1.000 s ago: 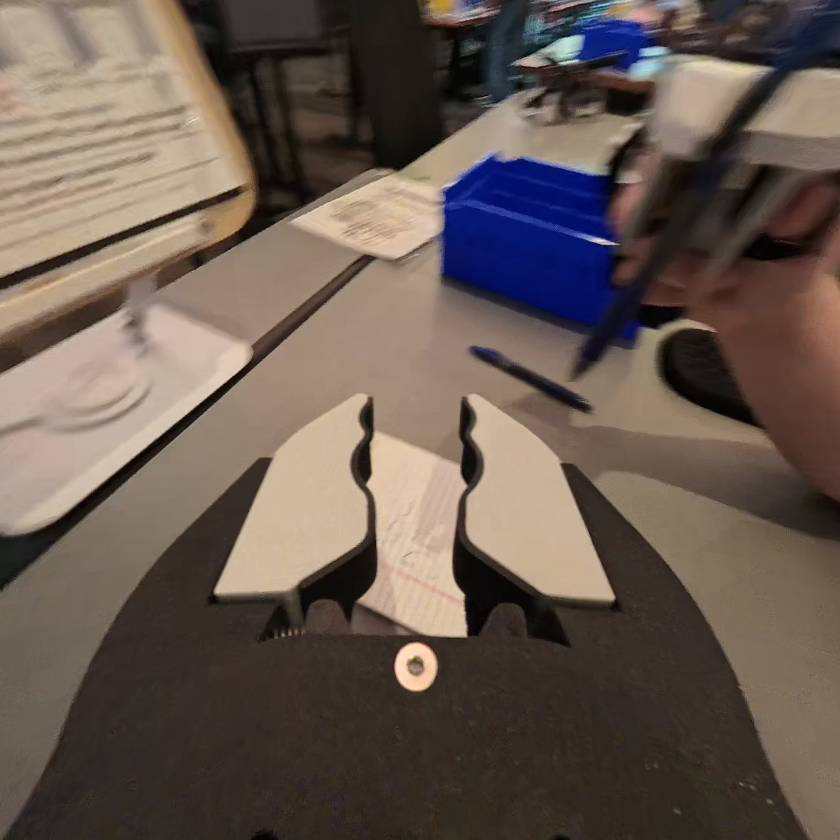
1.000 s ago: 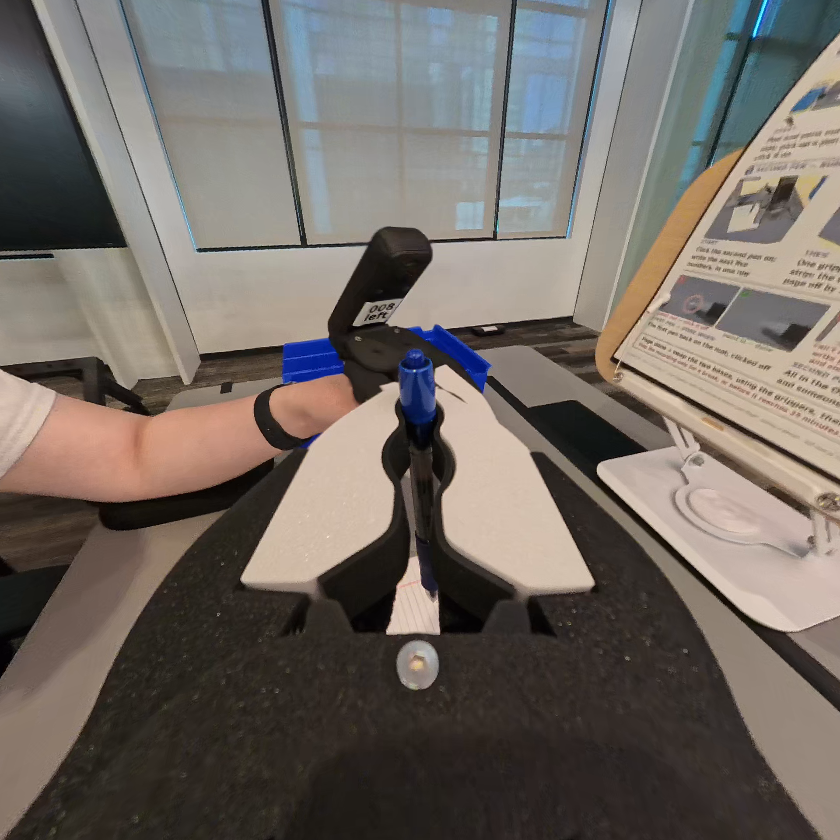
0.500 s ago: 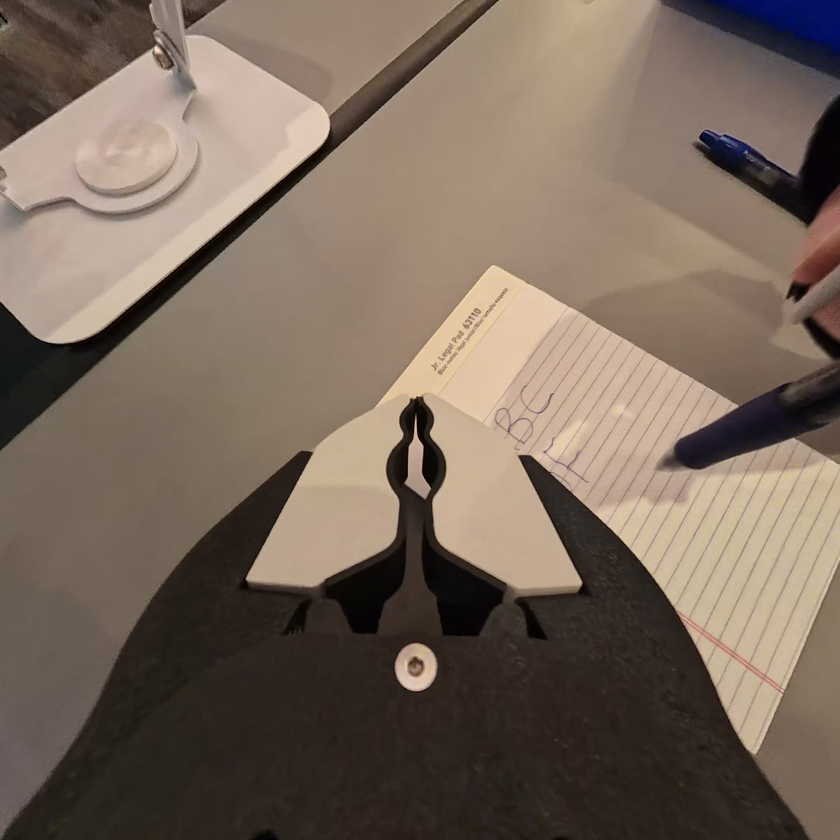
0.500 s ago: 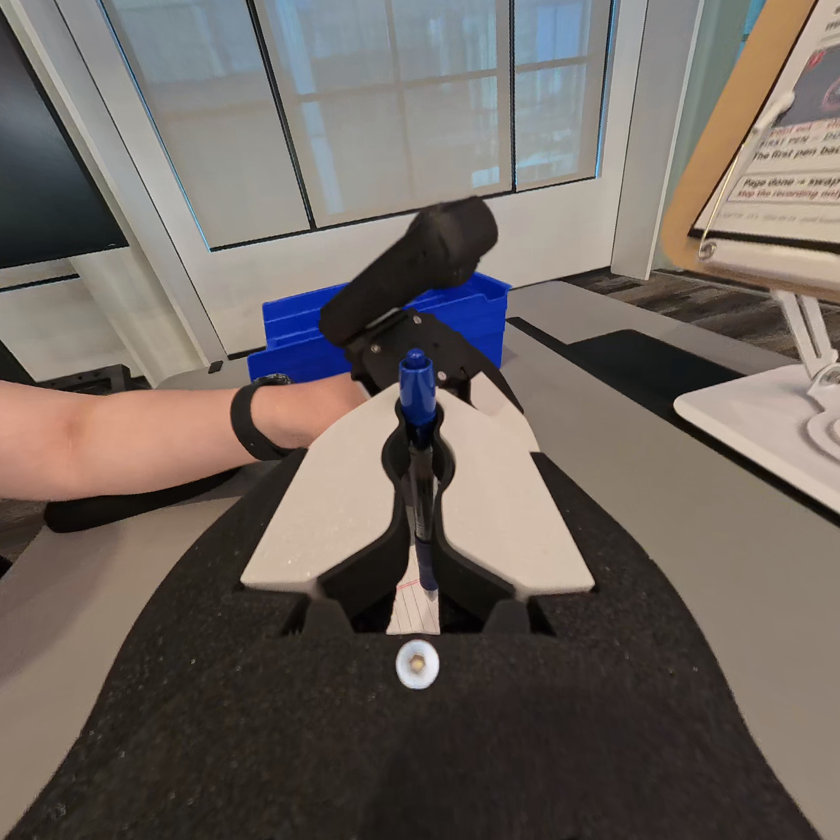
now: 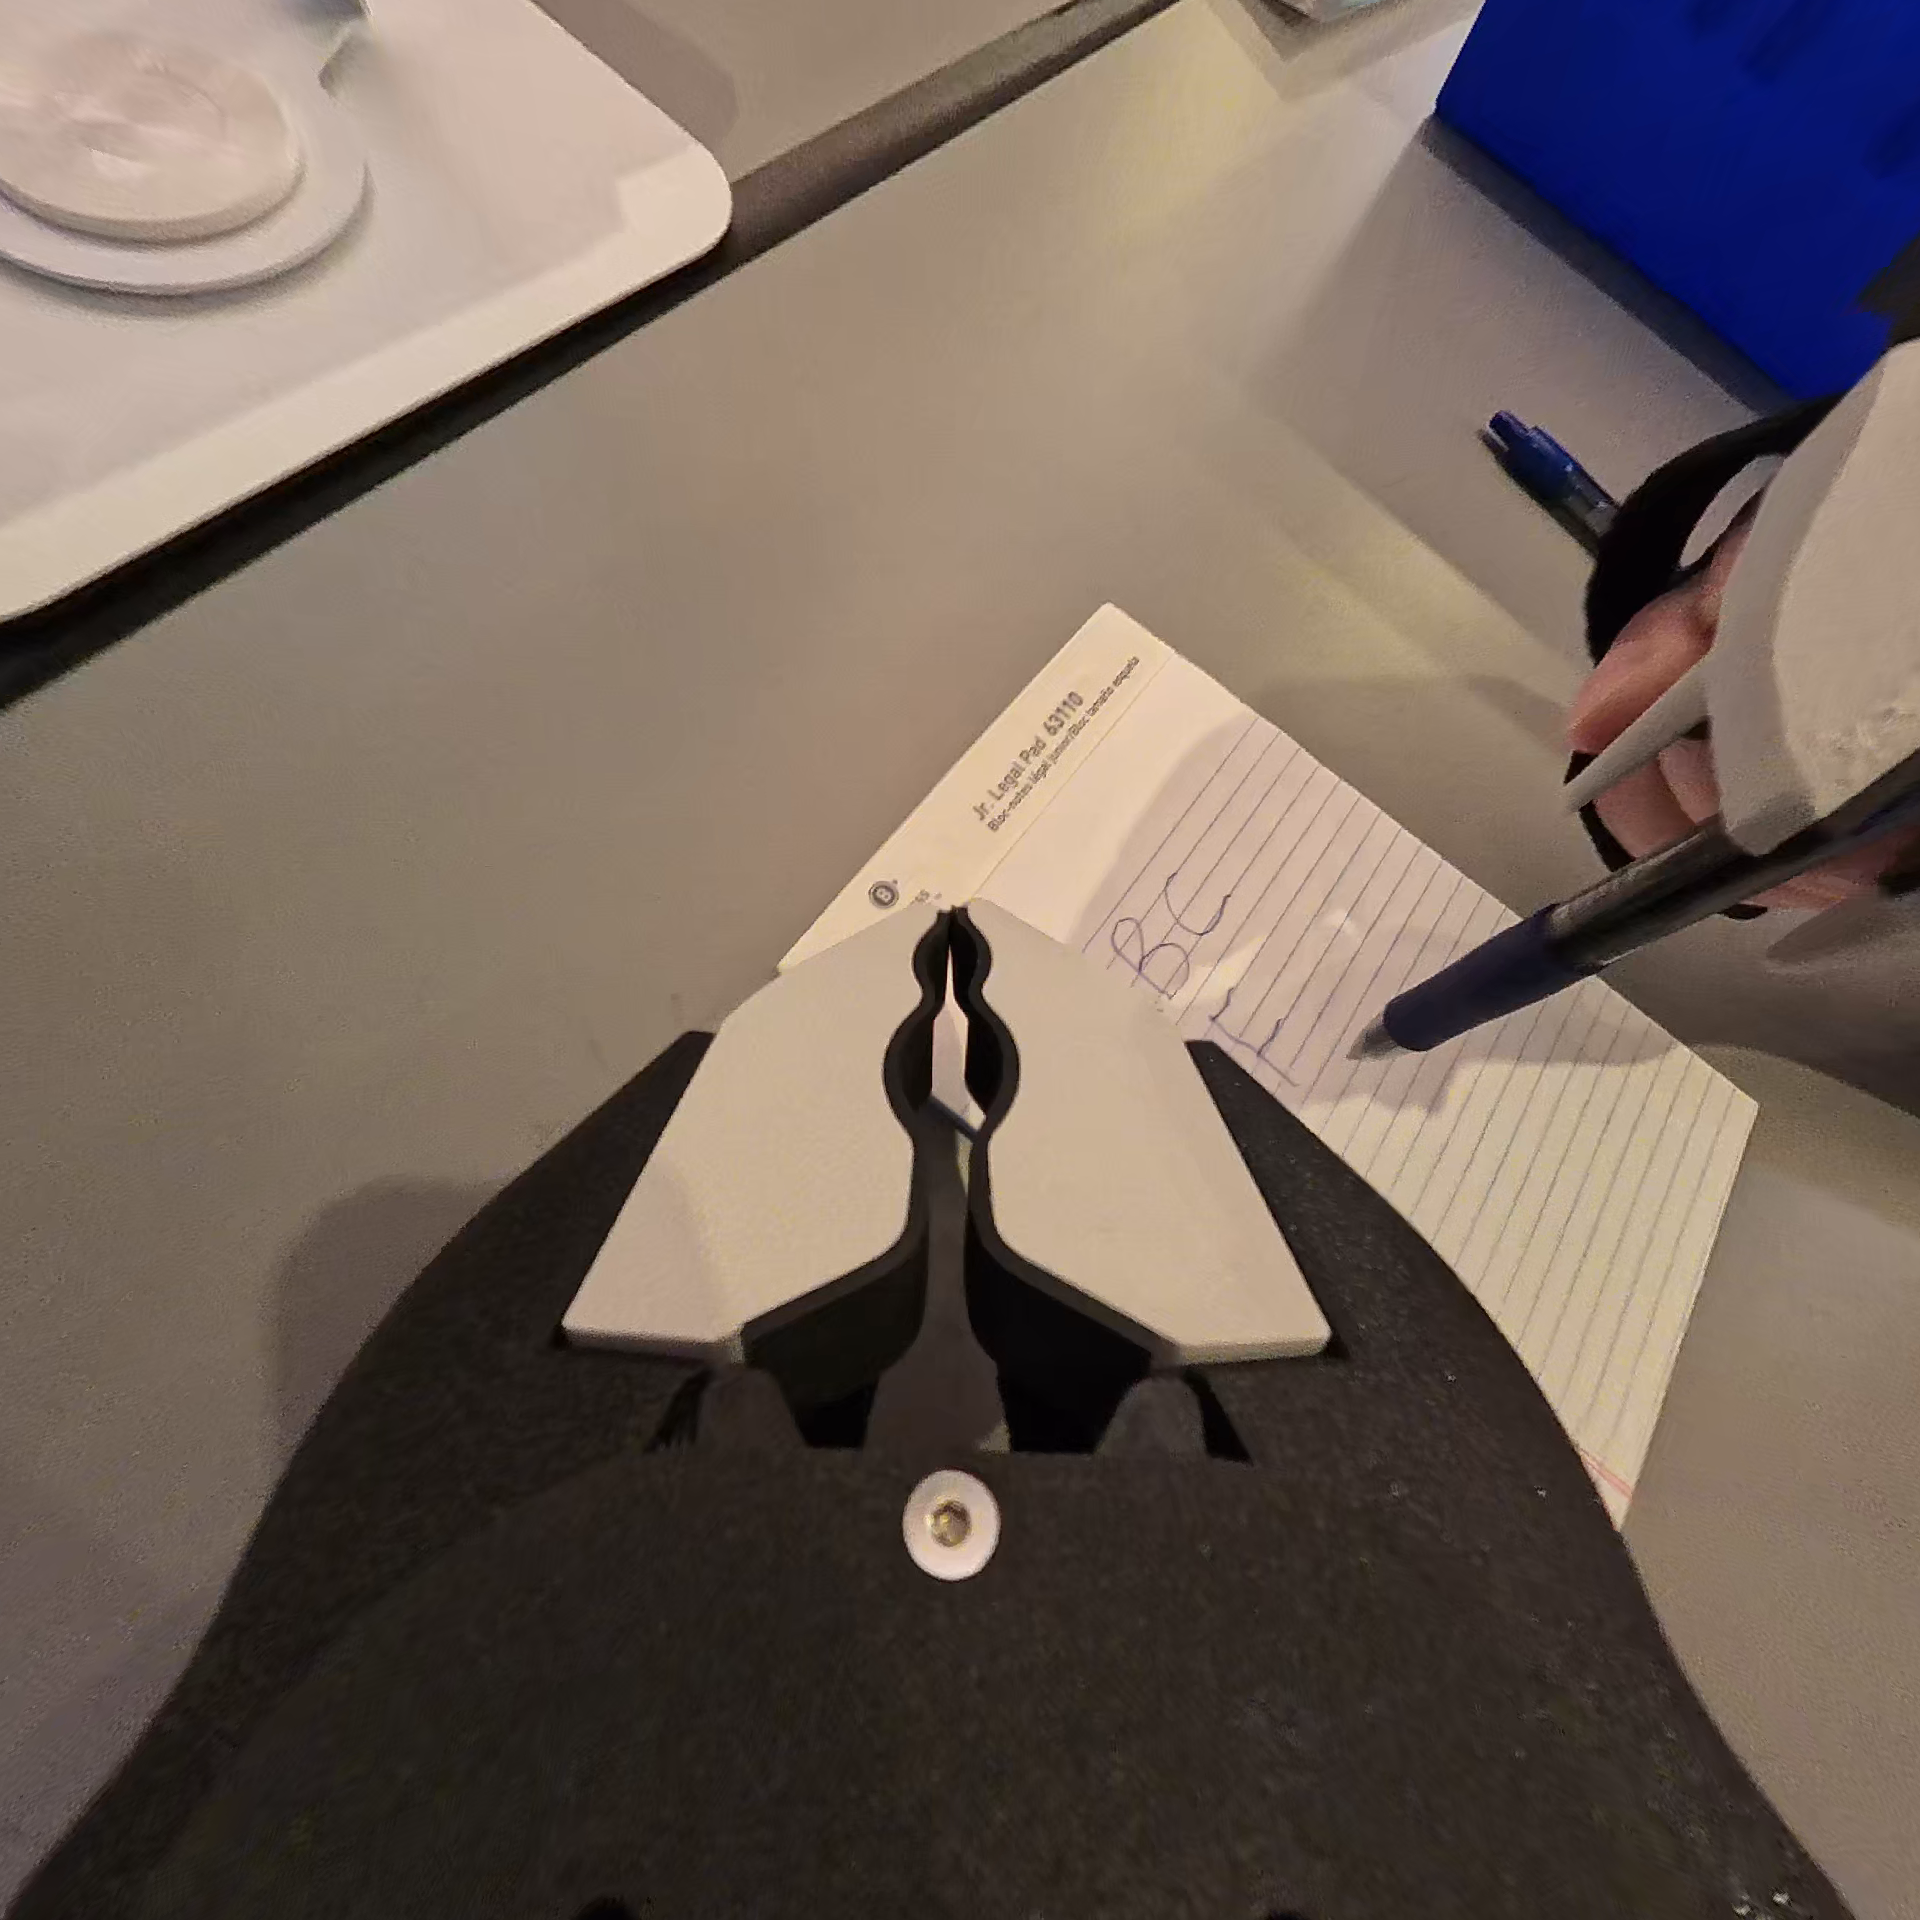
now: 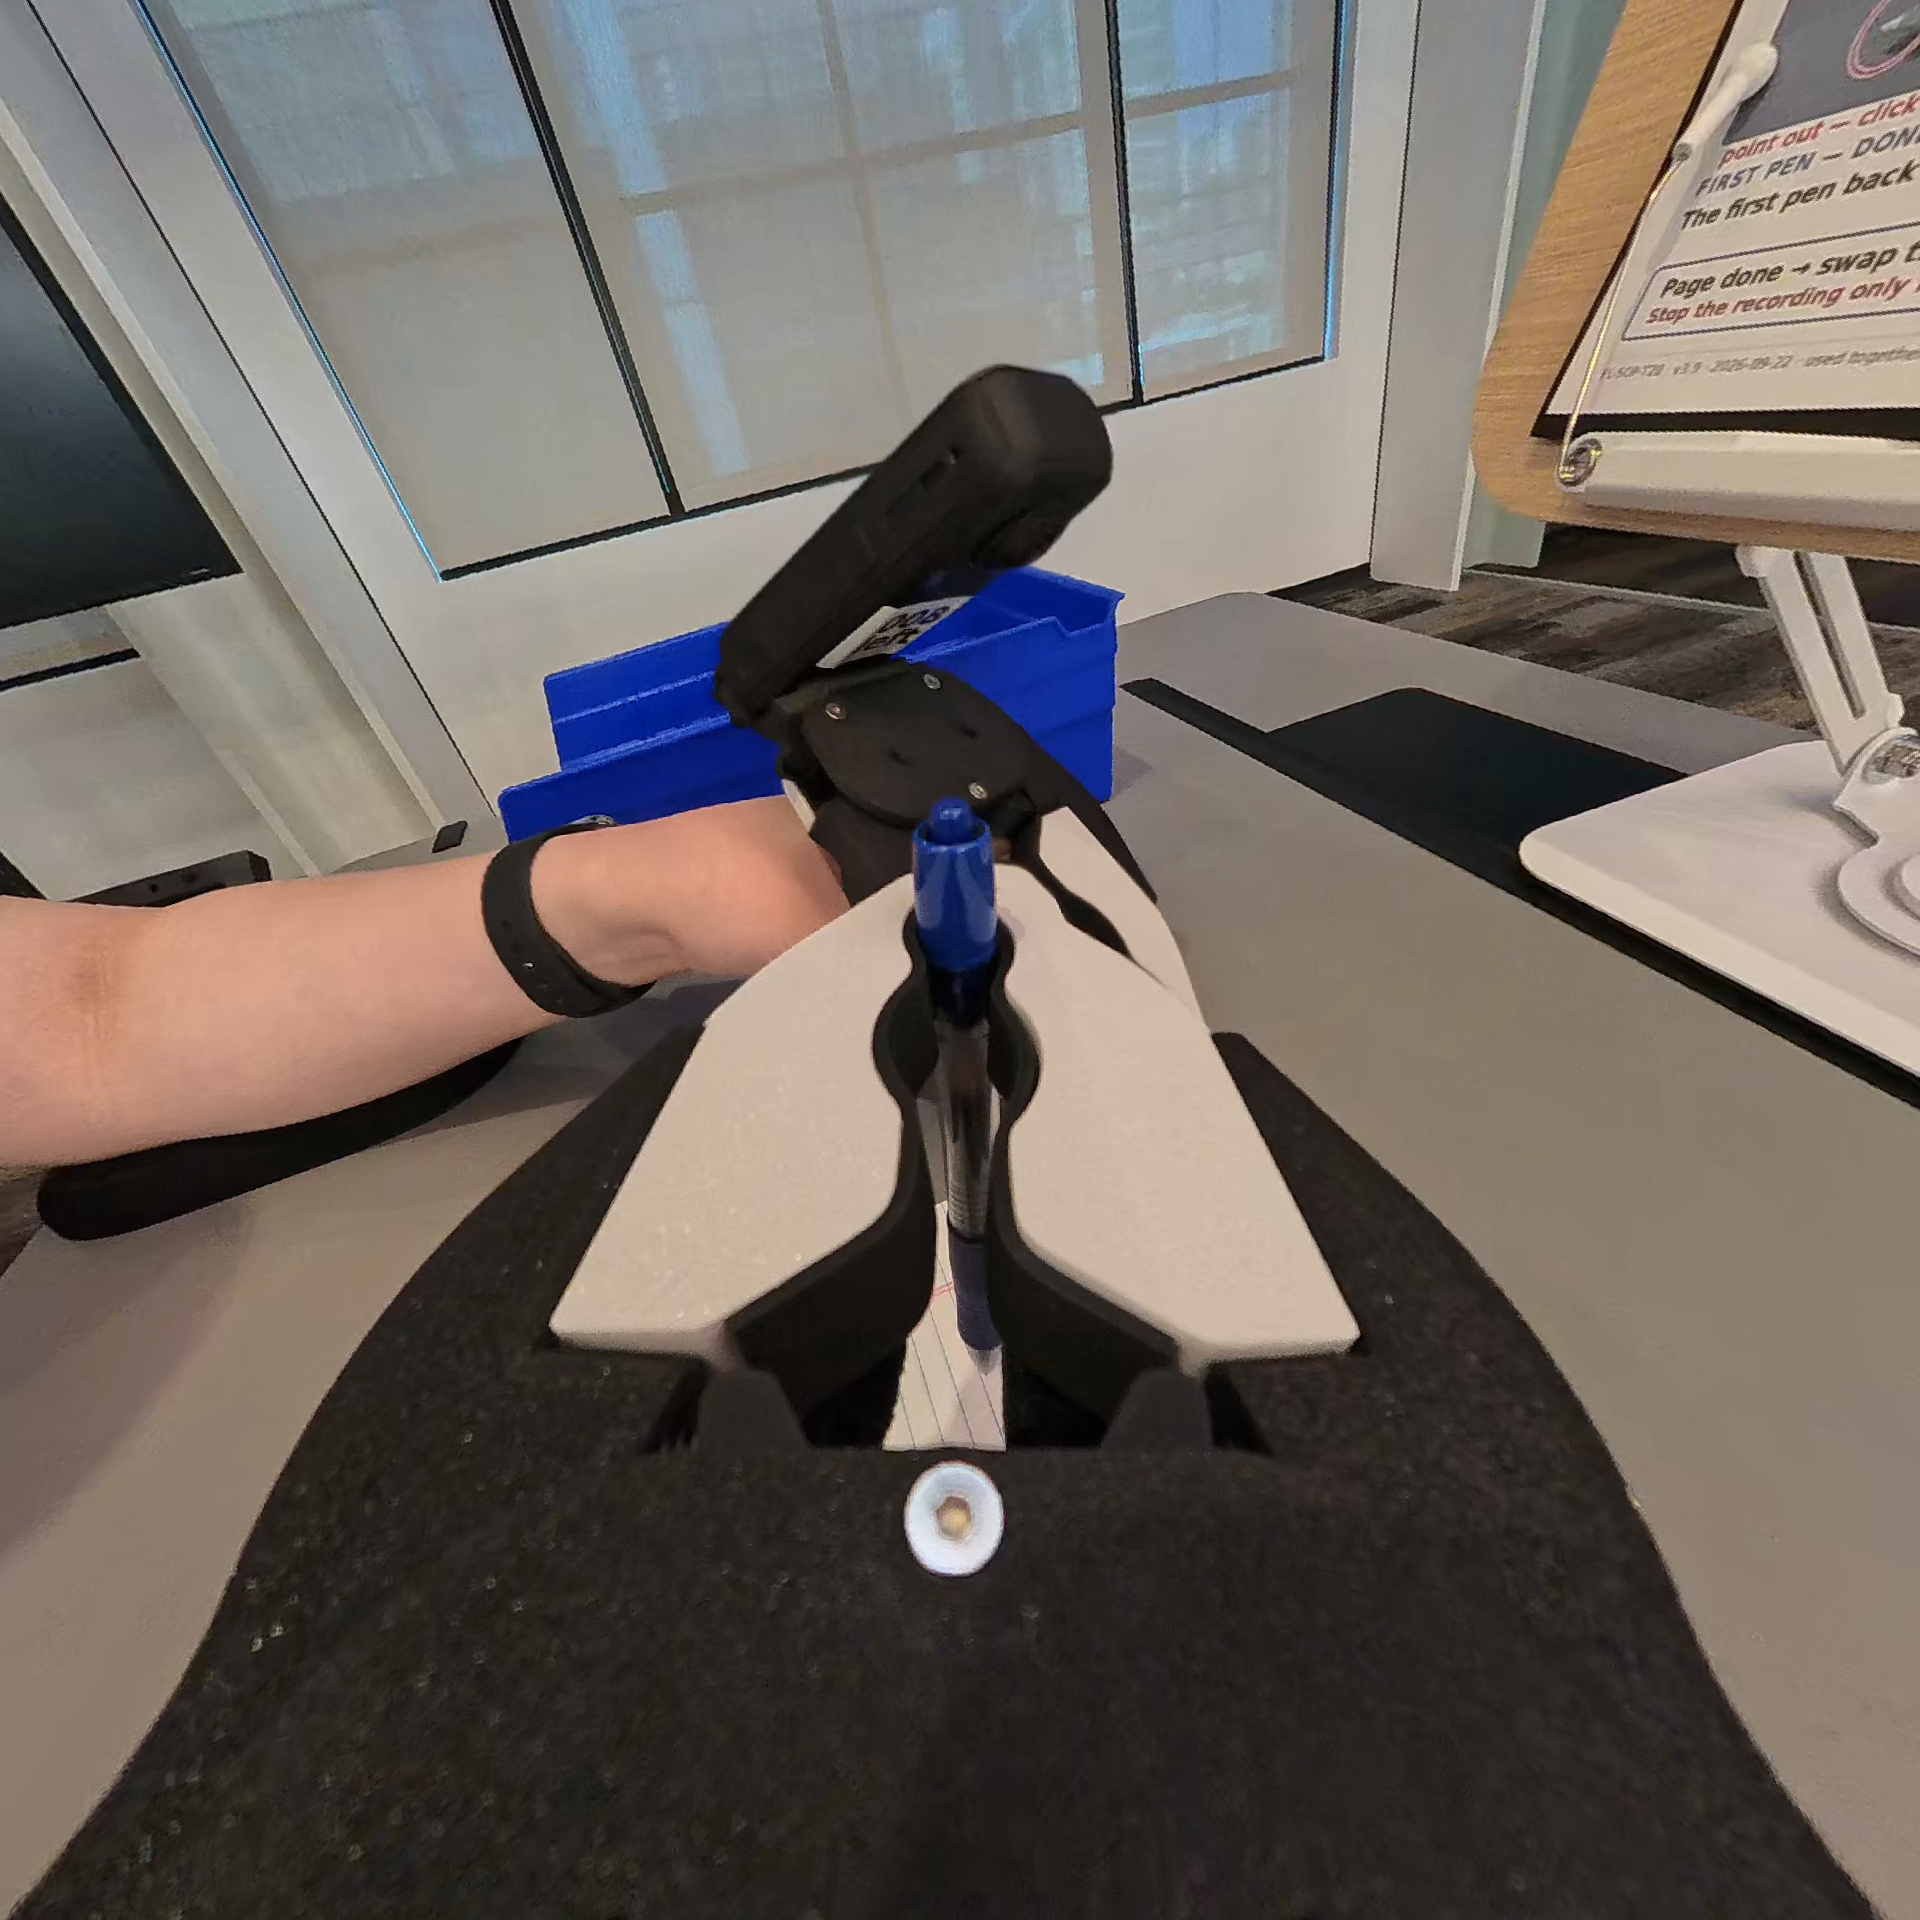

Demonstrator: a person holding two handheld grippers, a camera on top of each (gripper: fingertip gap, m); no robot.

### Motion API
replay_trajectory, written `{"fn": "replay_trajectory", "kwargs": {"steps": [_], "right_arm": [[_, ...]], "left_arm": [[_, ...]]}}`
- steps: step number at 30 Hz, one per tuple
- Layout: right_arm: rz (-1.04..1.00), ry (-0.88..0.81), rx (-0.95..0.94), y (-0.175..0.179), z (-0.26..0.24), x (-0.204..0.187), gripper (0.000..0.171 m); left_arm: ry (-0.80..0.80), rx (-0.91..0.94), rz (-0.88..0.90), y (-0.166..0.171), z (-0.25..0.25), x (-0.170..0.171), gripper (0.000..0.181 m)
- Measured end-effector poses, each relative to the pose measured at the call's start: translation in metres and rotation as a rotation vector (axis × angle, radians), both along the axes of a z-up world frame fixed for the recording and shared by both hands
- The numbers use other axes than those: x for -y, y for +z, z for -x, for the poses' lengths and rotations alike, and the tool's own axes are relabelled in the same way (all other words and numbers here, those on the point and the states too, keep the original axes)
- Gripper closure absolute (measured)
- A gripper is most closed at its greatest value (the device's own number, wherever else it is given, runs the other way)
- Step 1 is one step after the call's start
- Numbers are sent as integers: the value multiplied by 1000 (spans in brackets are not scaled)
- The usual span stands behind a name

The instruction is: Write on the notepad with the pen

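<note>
Right tongs [image 6: 954, 940] clamp the blue pen [image 5: 1496, 987], tip touching the lined legal pad [image 5: 1558, 1195]; left tongs [image 5: 953, 920], clenched empty, press its corner.

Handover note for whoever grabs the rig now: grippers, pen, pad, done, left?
Left gripper: shut, empty, fingers over the notepad's header corner; contact unclear.
Right gripper: shut on the pen, tip down at the lined page, right of the marks.
Spare pen lies on the table near the blue bin.
Done: two short lines of blue marks on the page.
Left: continue the second line; most of the page is blank.
</note>
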State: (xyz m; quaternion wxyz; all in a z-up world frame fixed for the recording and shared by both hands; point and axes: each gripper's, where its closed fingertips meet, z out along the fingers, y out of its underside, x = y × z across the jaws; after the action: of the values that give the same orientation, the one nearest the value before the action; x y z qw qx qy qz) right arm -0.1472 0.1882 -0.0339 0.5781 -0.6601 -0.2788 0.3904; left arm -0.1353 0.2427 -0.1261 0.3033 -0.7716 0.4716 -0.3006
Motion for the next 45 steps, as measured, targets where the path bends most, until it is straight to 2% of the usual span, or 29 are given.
{"fn": "replay_trajectory", "kwargs": {"steps": [6,27,39,45], "right_arm": [[2,5,7,-2,1,0,167],[-4,44,48,-13,10,-2,167],[3,36,71,-14,-2,1,167],[-22,58,29,-6,-1,4,167]], "left_arm": [[-51,-106,29,-22,3,7,181],[-55,-88,32,-22,3,6,181],[-59,-88,27,-22,3,6,181],[-60,-88,26,-22,2,6,181]]}}
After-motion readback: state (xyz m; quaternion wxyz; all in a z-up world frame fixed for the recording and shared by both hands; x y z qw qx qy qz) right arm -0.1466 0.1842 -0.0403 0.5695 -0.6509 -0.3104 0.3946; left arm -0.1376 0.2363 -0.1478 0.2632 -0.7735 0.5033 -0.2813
